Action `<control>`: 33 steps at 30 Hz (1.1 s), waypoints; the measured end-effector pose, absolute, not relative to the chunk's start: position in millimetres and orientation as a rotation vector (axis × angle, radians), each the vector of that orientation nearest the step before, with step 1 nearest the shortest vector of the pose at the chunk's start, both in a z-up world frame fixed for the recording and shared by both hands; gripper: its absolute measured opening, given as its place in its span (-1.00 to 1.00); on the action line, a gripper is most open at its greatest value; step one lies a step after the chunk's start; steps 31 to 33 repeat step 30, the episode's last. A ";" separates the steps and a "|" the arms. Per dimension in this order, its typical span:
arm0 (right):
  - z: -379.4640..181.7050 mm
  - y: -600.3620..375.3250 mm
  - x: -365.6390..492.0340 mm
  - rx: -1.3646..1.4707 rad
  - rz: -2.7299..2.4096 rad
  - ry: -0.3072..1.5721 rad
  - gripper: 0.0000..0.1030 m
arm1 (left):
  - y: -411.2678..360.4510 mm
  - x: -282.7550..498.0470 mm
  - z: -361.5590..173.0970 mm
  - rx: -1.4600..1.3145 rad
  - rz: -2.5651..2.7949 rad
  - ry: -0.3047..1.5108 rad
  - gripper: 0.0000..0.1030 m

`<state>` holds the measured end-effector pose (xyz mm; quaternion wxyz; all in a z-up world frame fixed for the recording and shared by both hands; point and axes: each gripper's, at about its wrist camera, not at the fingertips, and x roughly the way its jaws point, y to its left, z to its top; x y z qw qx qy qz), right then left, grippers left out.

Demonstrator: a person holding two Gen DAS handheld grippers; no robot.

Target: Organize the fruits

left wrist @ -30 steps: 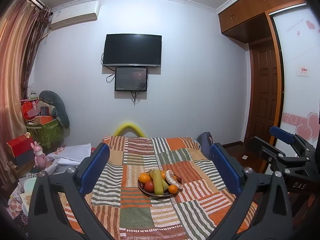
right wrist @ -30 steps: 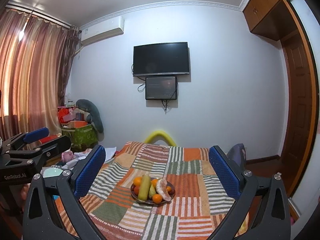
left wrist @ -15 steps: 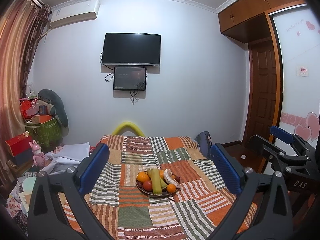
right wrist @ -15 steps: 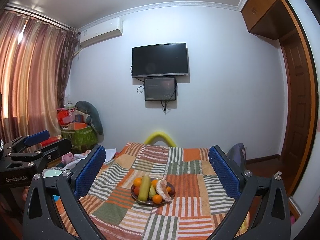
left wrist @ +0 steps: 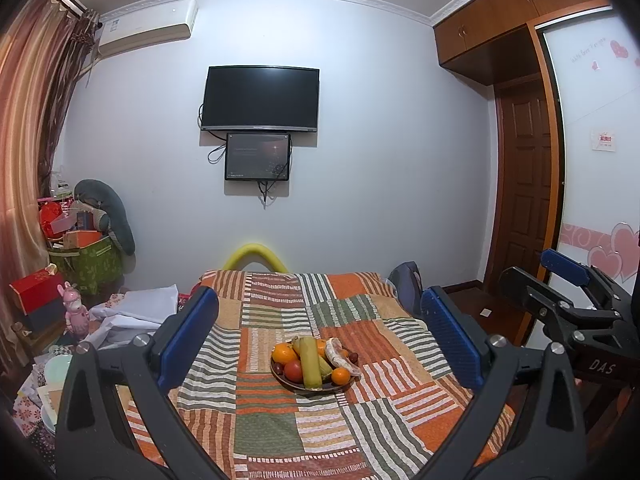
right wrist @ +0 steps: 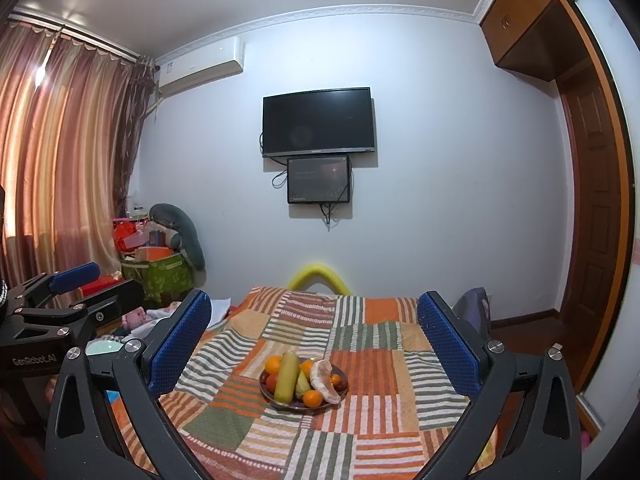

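1. Fruit plate (left wrist: pixel 316 388) sits mid-table on the patchwork cloth (left wrist: pixel 280 432). Its dark rim is mostly buried under fruit; small dark-red pieces at the edges are too small to identify.
2. Long yellow-green fruit (left wrist: pixel 310 362) lies with its long axis running near to far, overlapping the tomato (left wrist: pixel 293 369) and hiding part of an orange (left wrist: pixel 283 353).
3. Pale curved piece (right wrist: pixel 324 376) on the right side; its kind is unclear.
4. Left gripper (left wrist: pixel 320 338): jaws spread wide, holding nothing, well short of the plate.
5. Right gripper (right wrist: pixel 314 340): likewise wide open and empty, bases cut off by the frame.
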<state>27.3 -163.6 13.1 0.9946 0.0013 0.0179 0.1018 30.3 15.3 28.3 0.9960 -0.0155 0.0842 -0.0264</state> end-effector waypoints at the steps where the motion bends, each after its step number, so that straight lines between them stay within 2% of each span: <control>1: 13.5 -163.7 27.0 0.002 0.205 0.036 1.00 | 15.9 30.1 28.2 -0.031 -0.052 0.169 0.99; 33: 13.4 -166.4 31.4 -0.002 0.198 0.046 1.00 | 13.3 33.2 23.1 -0.031 -0.084 0.183 1.00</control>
